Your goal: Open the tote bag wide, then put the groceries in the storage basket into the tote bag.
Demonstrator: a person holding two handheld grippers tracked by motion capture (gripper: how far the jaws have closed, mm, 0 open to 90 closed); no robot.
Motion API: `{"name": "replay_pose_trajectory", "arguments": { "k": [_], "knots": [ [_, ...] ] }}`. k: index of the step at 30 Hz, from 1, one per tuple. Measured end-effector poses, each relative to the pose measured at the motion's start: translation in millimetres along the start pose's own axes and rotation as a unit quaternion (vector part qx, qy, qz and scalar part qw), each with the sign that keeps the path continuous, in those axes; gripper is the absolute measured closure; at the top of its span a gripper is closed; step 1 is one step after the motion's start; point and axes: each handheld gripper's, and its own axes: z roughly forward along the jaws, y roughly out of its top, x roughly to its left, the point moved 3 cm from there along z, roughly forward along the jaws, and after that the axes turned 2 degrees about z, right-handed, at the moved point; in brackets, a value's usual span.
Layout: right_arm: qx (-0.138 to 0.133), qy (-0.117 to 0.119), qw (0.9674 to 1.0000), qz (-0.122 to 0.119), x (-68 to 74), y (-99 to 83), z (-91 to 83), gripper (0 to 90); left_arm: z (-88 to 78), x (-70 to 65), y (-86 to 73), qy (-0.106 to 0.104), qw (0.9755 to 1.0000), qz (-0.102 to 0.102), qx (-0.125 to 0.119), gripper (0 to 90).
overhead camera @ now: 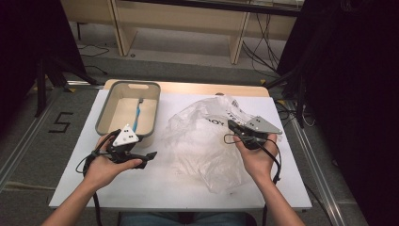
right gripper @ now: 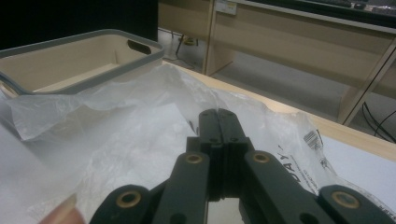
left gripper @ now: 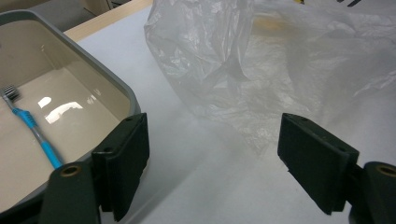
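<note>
Toothbrush (overhead camera: pixel 137 114) lies in the tub (overhead camera: pixel 104 109), left of the bag (overhead camera: pixel 202 141).

The toothbrush (left gripper: pixel 35 128) runs behind the left claw (left gripper: pixel 212 161), so its end is hidden. The bag's (right gripper: pixel 140 140) far side is cut off past the right claw (right gripper: pixel 218 122).

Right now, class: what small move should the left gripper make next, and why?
Probably ease the left gripper toward the plastic bag: its fingers stand open with nothing between them, the toothbrush already lies in the bin, and the right gripper pinches the bag.
</note>
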Motion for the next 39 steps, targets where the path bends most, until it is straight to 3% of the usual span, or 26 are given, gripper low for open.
{"name": "replay_pose_trajectory", "arguments": {
  "k": [21, 39],
  "knots": [
    [0.001, 0.002, 1.0000, 0.001, 0.8, 0.3, 1.4, 90.0, -3.3, 16.1, -2.8, 0.019, 0.9996, -0.022, -0.002, 23.7],
    [-0.003, 0.007, 1.0000, 0.002, -0.8, 1.2, -0.6, 90.0, -4.8, 44.8, 10.3, 0.049, 0.9972, -0.056, -0.009, 24.2]
  ]
}}
